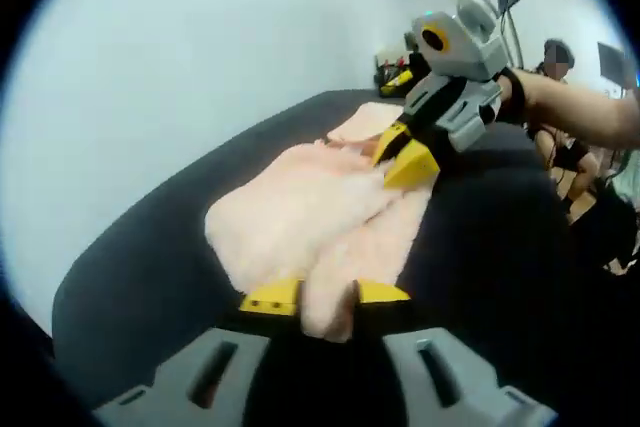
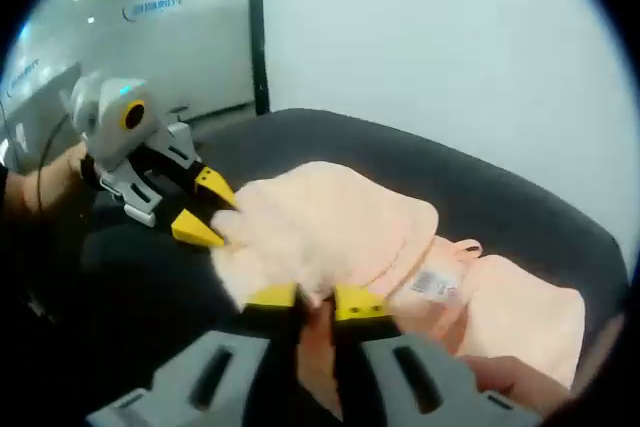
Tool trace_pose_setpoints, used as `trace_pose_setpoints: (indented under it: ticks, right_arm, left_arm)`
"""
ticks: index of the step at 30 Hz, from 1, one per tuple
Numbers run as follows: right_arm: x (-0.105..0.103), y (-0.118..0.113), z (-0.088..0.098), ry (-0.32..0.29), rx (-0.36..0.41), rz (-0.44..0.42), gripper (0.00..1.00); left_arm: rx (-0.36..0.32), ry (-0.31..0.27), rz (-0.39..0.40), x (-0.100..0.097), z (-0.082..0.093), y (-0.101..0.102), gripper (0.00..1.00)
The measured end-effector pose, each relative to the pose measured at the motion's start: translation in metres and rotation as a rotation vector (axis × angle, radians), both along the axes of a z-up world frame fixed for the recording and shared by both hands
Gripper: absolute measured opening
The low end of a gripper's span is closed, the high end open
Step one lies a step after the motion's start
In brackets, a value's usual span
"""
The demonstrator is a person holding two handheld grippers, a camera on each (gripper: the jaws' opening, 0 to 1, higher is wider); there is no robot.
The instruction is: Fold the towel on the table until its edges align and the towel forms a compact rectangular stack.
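Pink towel spread on dark table, long axis running away from left tool, partly doubled over itself. Left tool pinching near towel edge. Right tool likewise pinching a raised fold; same tool at far part of towel. Left tool at towel's side edge. White label exposed on lower layer. Nothing obstructing on table beside towel. Person beyond table.
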State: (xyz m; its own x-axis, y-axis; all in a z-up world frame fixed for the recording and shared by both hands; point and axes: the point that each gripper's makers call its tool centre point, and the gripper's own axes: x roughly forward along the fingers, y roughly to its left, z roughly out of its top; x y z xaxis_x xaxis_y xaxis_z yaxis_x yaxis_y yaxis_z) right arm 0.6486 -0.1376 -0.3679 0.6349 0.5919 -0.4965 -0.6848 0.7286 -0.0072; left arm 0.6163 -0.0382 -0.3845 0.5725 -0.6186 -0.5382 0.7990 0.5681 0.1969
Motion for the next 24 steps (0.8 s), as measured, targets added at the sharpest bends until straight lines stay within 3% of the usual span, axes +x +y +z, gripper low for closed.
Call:
trace_pose_setpoints:
  ticks: [2, 5, 8, 11, 12, 13, 14, 15, 16, 17, 18, 21, 22, 24]
  right_arm:
    - [0.001, -0.005, 0.008, 0.014, 0.066, -0.024, 0.03]
    - [0.000, -0.008, 0.022, 0.032, 0.160, -0.043, 0.03]
    - [0.002, -0.006, 0.025, 0.030, 0.157, -0.044, 0.03]
    - [-0.001, -0.004, 0.026, 0.024, 0.158, -0.052, 0.04]
    - [-0.006, -0.002, 0.022, 0.056, 0.170, -0.054, 0.04]
    - [-0.011, 0.001, 0.013, 0.106, 0.161, -0.042, 0.06]
    - [-0.017, 0.001, 0.003, 0.131, 0.126, -0.025, 0.10]
    - [-0.018, 0.001, -0.002, 0.143, 0.111, -0.030, 0.15]
    - [-0.014, 0.001, -0.001, 0.120, 0.112, -0.030, 0.22]
    - [-0.012, 0.000, 0.002, 0.087, 0.105, -0.025, 0.22]
    - [-0.016, -0.002, 0.006, 0.085, 0.115, -0.029, 0.20]
    - [-0.011, 0.002, 0.038, 0.035, 0.242, -0.045, 0.21]
    - [-0.008, 0.004, 0.048, -0.005, 0.267, -0.046, 0.21]
    - [-0.006, 0.012, 0.058, -0.082, 0.258, -0.013, 0.22]
  left_arm:
    - [-0.030, 0.020, -0.013, -0.002, 0.000, 0.000, 0.03]
    - [0.004, -0.041, -0.140, -0.018, 0.011, -0.006, 0.02]
    - [-0.015, -0.054, -0.194, -0.012, 0.022, -0.005, 0.01]
    - [-0.046, -0.075, -0.291, -0.020, 0.033, -0.008, 0.01]
    - [-0.055, -0.044, -0.283, -0.022, 0.030, -0.004, 0.02]
    - [-0.009, -0.020, -0.264, -0.022, 0.021, 0.004, 0.03]
    - [0.038, -0.026, -0.239, -0.019, 0.013, 0.011, 0.05]
    - [0.032, -0.022, -0.241, -0.016, 0.009, 0.009, 0.10]
    - [-0.077, 0.019, -0.200, -0.017, 0.018, 0.003, 0.23]
    - [-0.175, 0.045, -0.175, -0.016, 0.031, -0.001, 0.31]
    - [-0.233, 0.047, -0.146, -0.013, 0.045, -0.001, 0.31]
    - [-0.271, -0.061, -0.091, 0.010, 0.078, 0.004, 0.29]
    - [-0.278, -0.081, -0.041, 0.020, 0.084, 0.005, 0.29]
    - [-0.258, -0.100, -0.008, 0.037, 0.083, -0.001, 0.21]
